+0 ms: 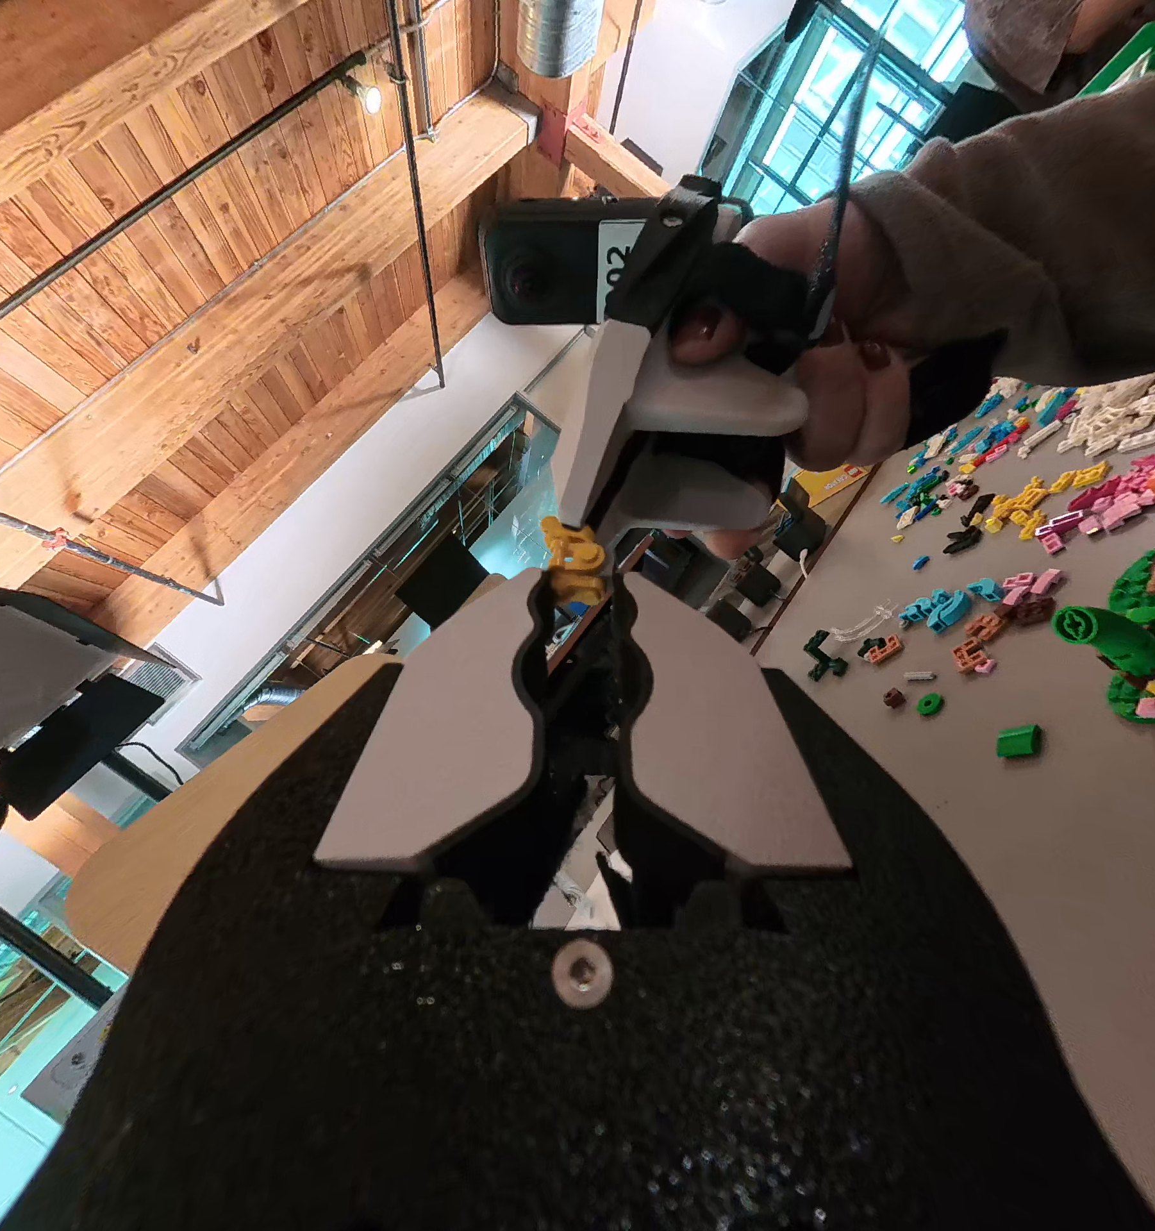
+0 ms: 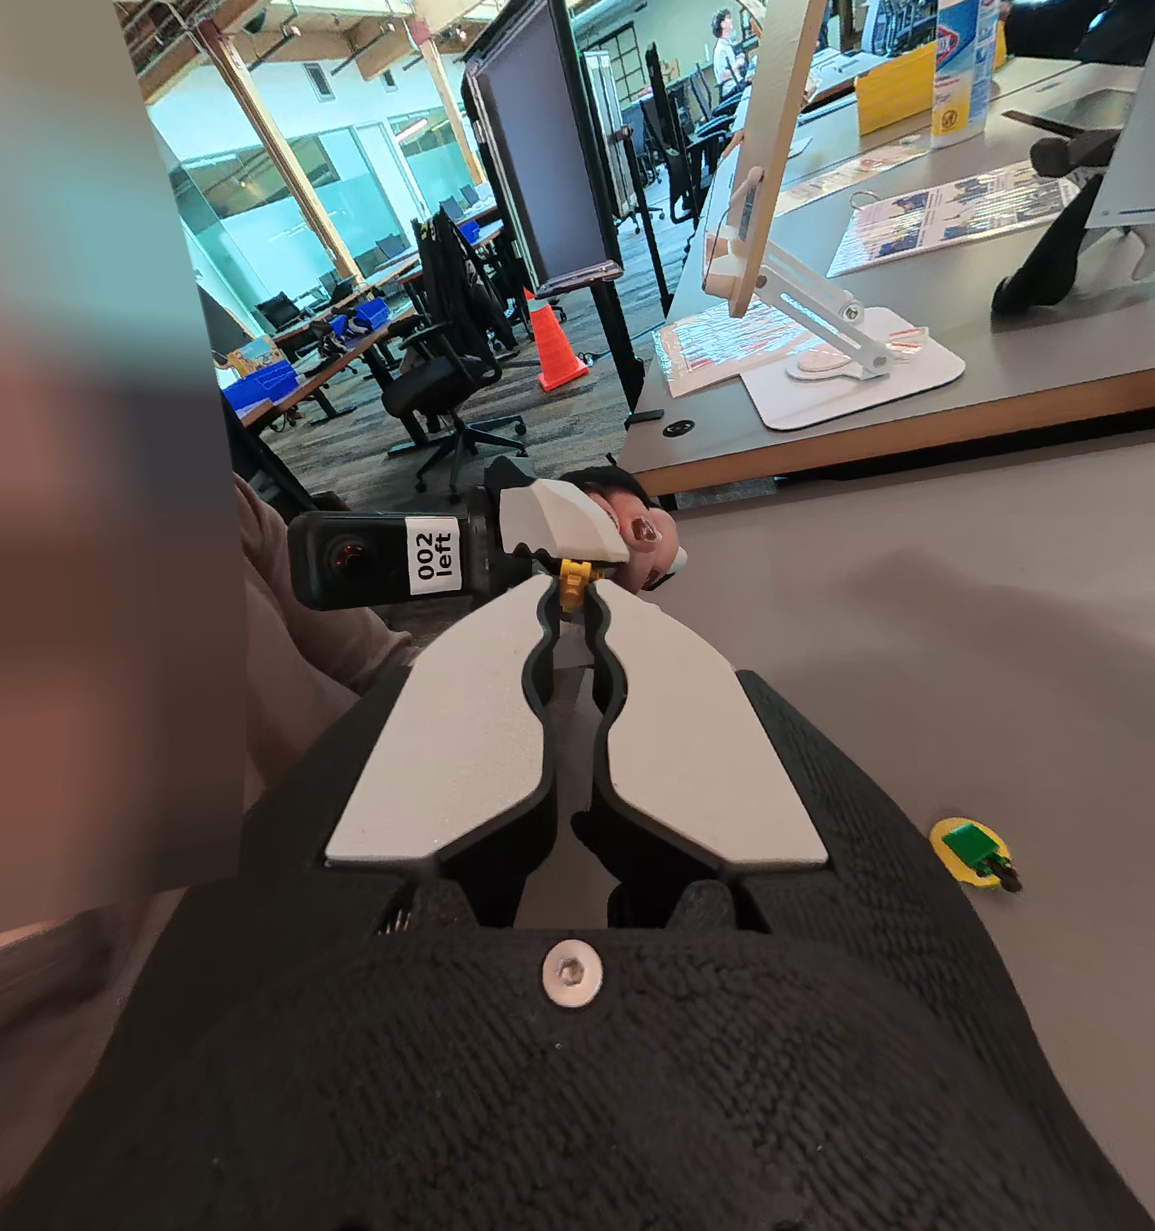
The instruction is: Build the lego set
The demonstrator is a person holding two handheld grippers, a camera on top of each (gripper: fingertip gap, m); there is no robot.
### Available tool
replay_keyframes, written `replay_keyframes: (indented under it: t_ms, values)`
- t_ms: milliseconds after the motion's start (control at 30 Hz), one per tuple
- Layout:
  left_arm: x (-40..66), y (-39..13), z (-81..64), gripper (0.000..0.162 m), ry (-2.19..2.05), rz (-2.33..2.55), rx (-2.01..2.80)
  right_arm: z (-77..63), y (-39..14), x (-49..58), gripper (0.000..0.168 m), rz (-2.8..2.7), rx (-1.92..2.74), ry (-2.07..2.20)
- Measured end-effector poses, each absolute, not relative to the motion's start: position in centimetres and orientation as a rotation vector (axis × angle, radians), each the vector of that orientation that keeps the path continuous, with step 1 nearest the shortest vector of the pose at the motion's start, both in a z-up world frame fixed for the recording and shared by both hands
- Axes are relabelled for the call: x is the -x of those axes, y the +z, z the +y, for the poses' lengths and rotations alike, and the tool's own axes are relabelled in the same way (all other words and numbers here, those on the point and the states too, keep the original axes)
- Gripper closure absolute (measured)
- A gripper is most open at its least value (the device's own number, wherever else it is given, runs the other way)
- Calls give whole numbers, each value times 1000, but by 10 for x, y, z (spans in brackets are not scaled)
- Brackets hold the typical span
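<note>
A small yellow lego piece (image 1: 571, 563) is held in the air between both grippers, tip to tip. My left gripper (image 1: 580, 589) is shut on its near end. My right gripper (image 1: 578, 523) comes from above in a person's hand and pinches the far end. In the right wrist view, my right gripper (image 2: 569, 599) is shut on the yellow piece (image 2: 571, 585), and the left gripper (image 2: 565, 559) meets it from the far side. The part of the piece inside the jaws is hidden.
Several loose lego pieces (image 1: 1027, 479) lie sorted by colour on the grey table (image 1: 961, 832). A green build (image 1: 1147, 639), a green brick (image 1: 1020, 741) and a green ring (image 1: 929, 704) lie nearer. A yellow disc with a green piece (image 2: 971, 852) lies to my right. A second table with a white stand (image 2: 854, 373) is behind. Only a small space, under 4 cm, lies between the two pairs of fingers. The green build (image 1: 1147, 639) is about 20 cm from my left fingertips.
</note>
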State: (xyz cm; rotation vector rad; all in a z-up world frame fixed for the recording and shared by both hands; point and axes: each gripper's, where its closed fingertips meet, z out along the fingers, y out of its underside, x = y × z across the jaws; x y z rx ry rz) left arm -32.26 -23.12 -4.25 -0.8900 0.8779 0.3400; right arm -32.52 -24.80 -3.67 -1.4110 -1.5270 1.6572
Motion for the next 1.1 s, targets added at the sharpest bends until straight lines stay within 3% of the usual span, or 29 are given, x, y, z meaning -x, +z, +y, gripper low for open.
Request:
replay_keyframes:
  t_ms: [1100]
  values:
    - [325,-54,-220,146,454,883,930,-232,-54,326,163,-1519,1507,1618]
